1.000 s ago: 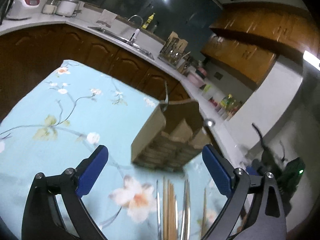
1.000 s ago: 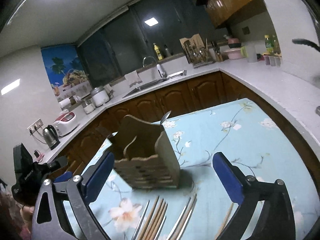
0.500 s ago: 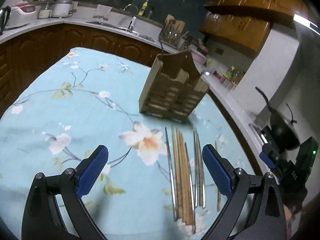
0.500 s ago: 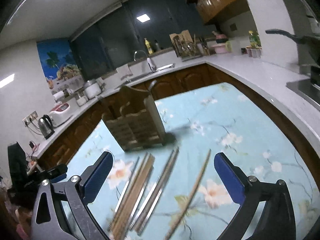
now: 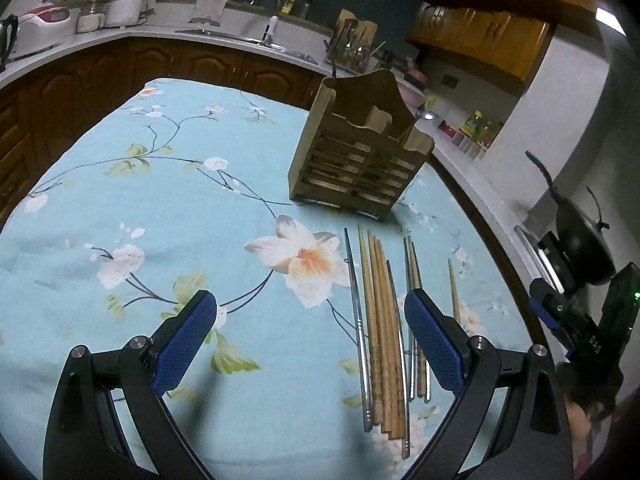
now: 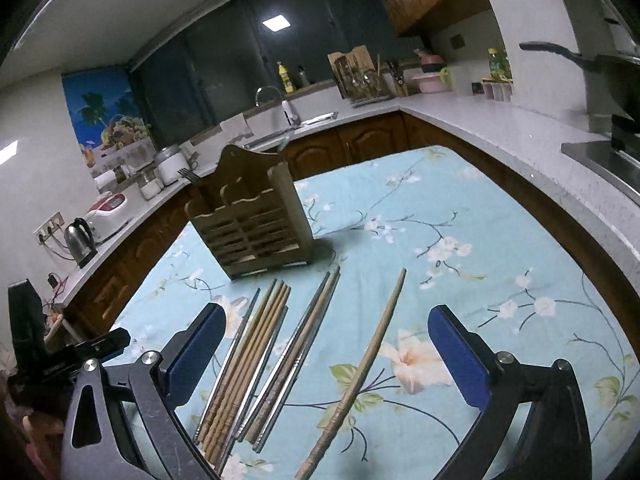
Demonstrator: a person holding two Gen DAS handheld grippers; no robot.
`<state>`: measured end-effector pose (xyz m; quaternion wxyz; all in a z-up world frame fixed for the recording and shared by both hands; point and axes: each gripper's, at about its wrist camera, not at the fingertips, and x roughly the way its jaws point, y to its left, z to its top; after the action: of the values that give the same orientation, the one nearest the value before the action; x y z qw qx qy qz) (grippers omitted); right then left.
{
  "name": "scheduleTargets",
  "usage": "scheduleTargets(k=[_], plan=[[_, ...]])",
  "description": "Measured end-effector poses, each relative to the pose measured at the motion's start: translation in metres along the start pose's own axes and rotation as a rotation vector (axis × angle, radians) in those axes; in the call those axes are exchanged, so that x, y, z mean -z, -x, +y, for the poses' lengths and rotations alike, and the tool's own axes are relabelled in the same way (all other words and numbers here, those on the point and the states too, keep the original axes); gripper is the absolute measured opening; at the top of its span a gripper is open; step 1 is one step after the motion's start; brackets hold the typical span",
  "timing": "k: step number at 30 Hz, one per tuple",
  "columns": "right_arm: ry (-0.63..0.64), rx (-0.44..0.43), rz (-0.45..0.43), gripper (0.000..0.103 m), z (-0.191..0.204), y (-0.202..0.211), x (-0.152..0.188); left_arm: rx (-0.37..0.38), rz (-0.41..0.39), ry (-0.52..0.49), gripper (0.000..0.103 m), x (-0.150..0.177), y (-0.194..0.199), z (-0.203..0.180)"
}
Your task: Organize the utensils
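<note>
A wooden slatted utensil holder (image 5: 360,152) stands upright on the flowered blue tablecloth (image 5: 160,200); it also shows in the right wrist view (image 6: 252,228), with a metal fork (image 6: 186,175) sticking out of it. Several wooden and metal chopsticks (image 5: 380,332) lie side by side in front of the holder (image 6: 256,356). One wooden chopstick (image 6: 368,360) lies apart to the right. My left gripper (image 5: 310,344) is open and empty, above the cloth left of the chopsticks. My right gripper (image 6: 326,356) is open and empty, straddling the chopsticks from above.
A white counter (image 6: 500,120) with brown cabinets wraps around the table, with a sink (image 6: 296,124), a kettle (image 6: 80,236) and jars on it. A black pan (image 5: 584,240) sits on a stove at the right. The other gripper shows at each view's edge (image 5: 592,328).
Both grippers have pulled back from the holder and tilted down, so the chopsticks now lie in full view. Both stayed open. Nothing on the table moved.
</note>
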<state>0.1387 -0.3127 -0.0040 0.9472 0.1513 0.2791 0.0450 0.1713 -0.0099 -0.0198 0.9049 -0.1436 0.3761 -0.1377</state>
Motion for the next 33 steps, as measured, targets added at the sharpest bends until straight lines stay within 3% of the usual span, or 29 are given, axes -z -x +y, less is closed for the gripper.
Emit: scheduleTargets(k=[8,11,13,15,18,23,27,29,32,33], plan=[[-0.037,0.028,0.037,0.102,-0.009,-0.017,-0.005,-0.055,0.064,-0.069,0.096,-0.016,-0.030,-0.022],[-0.059,0.015,0.049,0.100,-0.012,-0.026,-0.012,-0.054,0.089,-0.087,0.089,-0.022,-0.043,-0.027],[-0.064,0.005,0.058,0.091,-0.013,-0.032,-0.016,-0.056,0.114,-0.098,0.077,-0.026,-0.053,-0.029],[-0.062,0.004,0.078,0.067,-0.011,-0.042,-0.020,-0.052,0.135,-0.102,0.069,-0.030,-0.062,-0.030],[-0.071,-0.012,0.140,0.045,-0.008,-0.065,-0.024,-0.049,0.154,-0.105,0.065,-0.035,-0.073,-0.032],[-0.040,-0.016,0.269,0.030,0.007,-0.114,-0.020,-0.052,0.181,-0.099,0.064,-0.037,-0.085,-0.030],[0.054,0.048,0.373,0.018,0.020,-0.144,-0.006,-0.052,0.208,-0.108,0.064,-0.036,-0.092,-0.030],[0.086,0.055,0.382,0.013,0.020,-0.144,-0.001,-0.049,0.217,-0.115,0.064,-0.035,-0.096,-0.031],[0.114,0.142,0.401,0.010,0.005,-0.131,-0.001,-0.044,0.231,-0.129,0.064,-0.035,-0.102,-0.033],[0.082,0.108,0.401,0.010,-0.003,-0.126,-0.001,-0.039,0.235,-0.137,0.064,-0.035,-0.105,-0.036]])
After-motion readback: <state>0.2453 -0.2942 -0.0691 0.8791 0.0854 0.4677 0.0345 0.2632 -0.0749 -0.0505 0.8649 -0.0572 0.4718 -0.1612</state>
